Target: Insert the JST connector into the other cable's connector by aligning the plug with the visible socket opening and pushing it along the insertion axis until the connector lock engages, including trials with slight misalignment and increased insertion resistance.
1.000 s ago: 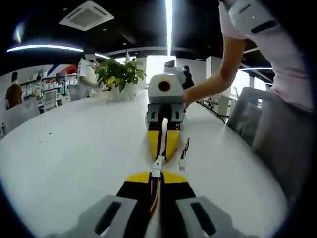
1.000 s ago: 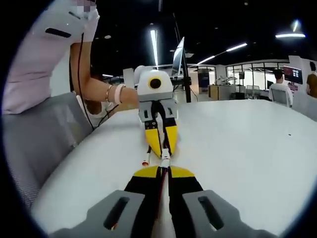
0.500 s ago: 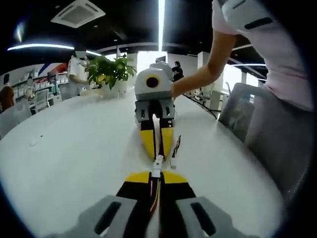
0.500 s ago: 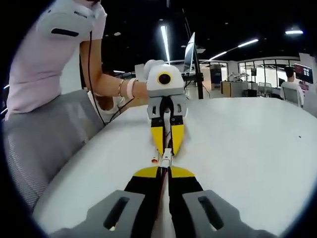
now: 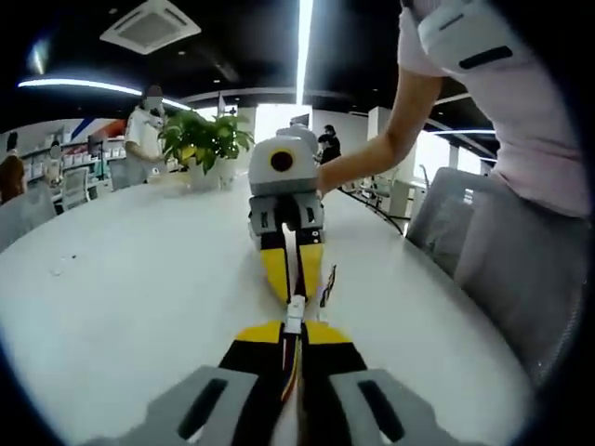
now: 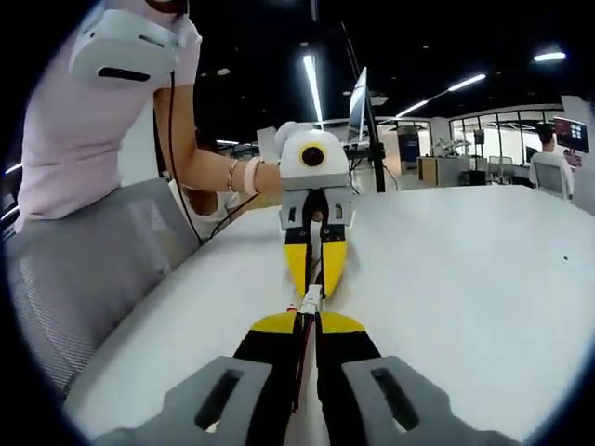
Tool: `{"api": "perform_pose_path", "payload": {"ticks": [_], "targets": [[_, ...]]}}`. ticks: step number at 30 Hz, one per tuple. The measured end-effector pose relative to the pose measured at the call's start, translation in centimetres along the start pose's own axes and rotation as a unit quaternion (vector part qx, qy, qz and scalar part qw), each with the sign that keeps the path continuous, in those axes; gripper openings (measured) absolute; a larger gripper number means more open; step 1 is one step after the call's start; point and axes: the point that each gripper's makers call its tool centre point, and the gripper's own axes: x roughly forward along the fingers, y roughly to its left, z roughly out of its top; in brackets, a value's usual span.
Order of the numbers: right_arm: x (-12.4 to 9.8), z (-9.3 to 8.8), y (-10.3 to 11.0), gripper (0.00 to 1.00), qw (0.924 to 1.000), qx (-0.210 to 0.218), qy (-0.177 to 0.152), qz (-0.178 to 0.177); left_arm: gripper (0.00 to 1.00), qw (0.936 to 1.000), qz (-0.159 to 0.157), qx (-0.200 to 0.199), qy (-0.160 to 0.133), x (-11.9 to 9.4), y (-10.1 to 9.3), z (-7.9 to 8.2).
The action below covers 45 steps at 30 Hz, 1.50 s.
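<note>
White table (image 5: 121, 307), potted plant (image 5: 203, 139), dark ceiling, strip lights (image 5: 303, 42).

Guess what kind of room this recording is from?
Likely an open-plan office: a long white table, a potted plant on it, desks with a monitor behind, and a grey office chair.

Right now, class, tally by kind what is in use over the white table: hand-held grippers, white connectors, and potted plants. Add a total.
Hand-held grippers: 2, the left hand-held gripper and the right hand-held gripper
White connectors: 1 mated pair, counted as 1
Potted plants: 1
Total: 4
</note>
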Motion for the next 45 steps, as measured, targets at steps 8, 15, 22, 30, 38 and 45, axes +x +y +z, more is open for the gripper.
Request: {"api": "perform_pose_path", "payload": {"ticks": [8, 15, 22, 30, 38, 45], "targets": [[-0.2, 0.0, -0.6, 0.03, 1.0000, -0.001, -0.006, -0.007, 0.00, 1.0000, 0.005, 0.003, -0.002, 0.1, 0.5, 0.2], [0.2, -0.3, -0.8, 0.03, 0.9999, 0.002, -0.008, -0.007, 0.00, 1.0000, 0.003, 0.006, 0.004, 0.3, 0.8, -0.1], [0.5, -0.5, -1.3, 0.03, 0.9999, -0.003, -0.008, -0.013, 0.00, 0.9998, 0.014, 0.005, 0.010, 0.3, 1.3, -0.6], [0.6, -1.0, -2.5, 0.03, 0.9996, 0.000, -0.012, -0.027, 0.00, 0.9995, 0.031, -0.002, 0.011, 0.3, 2.2, -1.1], [0.7, -1.5, -2.7, 0.04, 0.9995, 0.000, -0.007, -0.031, 0.00, 0.9992, 0.036, -0.004, 0.015, 0.5, 2.3, -1.6], [0.6, -1.5, -2.9, 0.04, 0.9992, 0.005, -0.011, -0.039, 0.00, 0.9991, 0.040, -0.012, 0.010, 0.6, 2.4, -1.6]]}}
